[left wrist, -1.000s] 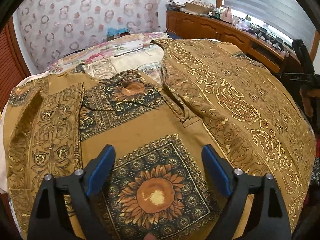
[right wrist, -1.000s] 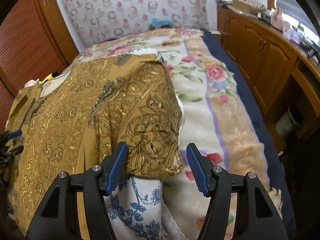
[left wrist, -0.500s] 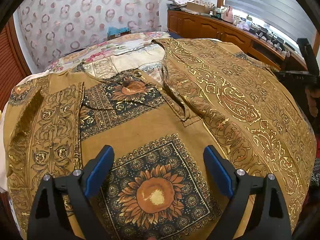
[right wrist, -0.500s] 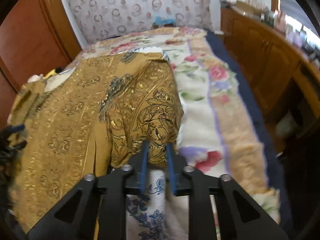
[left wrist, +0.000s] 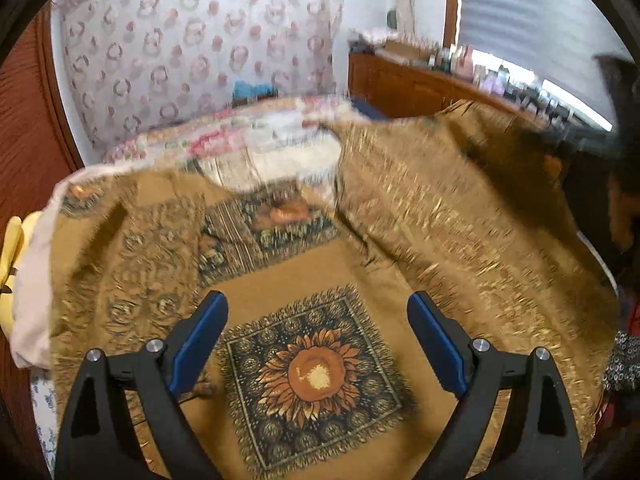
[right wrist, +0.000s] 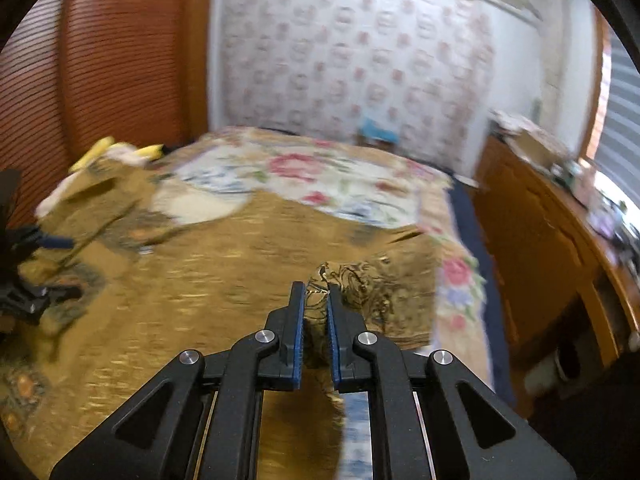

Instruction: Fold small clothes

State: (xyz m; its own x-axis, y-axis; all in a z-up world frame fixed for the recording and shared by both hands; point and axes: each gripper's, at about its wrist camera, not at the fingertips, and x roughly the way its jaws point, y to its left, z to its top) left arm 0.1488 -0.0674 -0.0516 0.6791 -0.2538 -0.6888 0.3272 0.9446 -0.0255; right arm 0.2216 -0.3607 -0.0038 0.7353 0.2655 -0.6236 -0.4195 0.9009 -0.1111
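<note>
A mustard-gold patterned shirt (left wrist: 320, 264) with a sunflower print (left wrist: 312, 376) lies spread on the bed. My left gripper (left wrist: 318, 316) is open and empty, hovering over the sunflower print. My right gripper (right wrist: 314, 300) is shut on the shirt's right sleeve (right wrist: 360, 284) and holds it lifted above the shirt body (right wrist: 180, 300). In the left wrist view the raised right side of the shirt (left wrist: 460, 208) hangs up toward the blurred right gripper at the far right. The left gripper also shows at the left edge of the right wrist view (right wrist: 36, 268).
The floral bedspread (right wrist: 320, 176) covers the bed beyond the shirt. A wooden cabinet (right wrist: 532, 248) with clutter on top runs along the right. A red slatted wardrobe (right wrist: 100, 60) stands at left. Yellow items (right wrist: 104, 150) lie at the bed's far left.
My right gripper closed on the sleeve edge, then lifted it and carried it left over the shirt. My left gripper stayed open and rose slightly.
</note>
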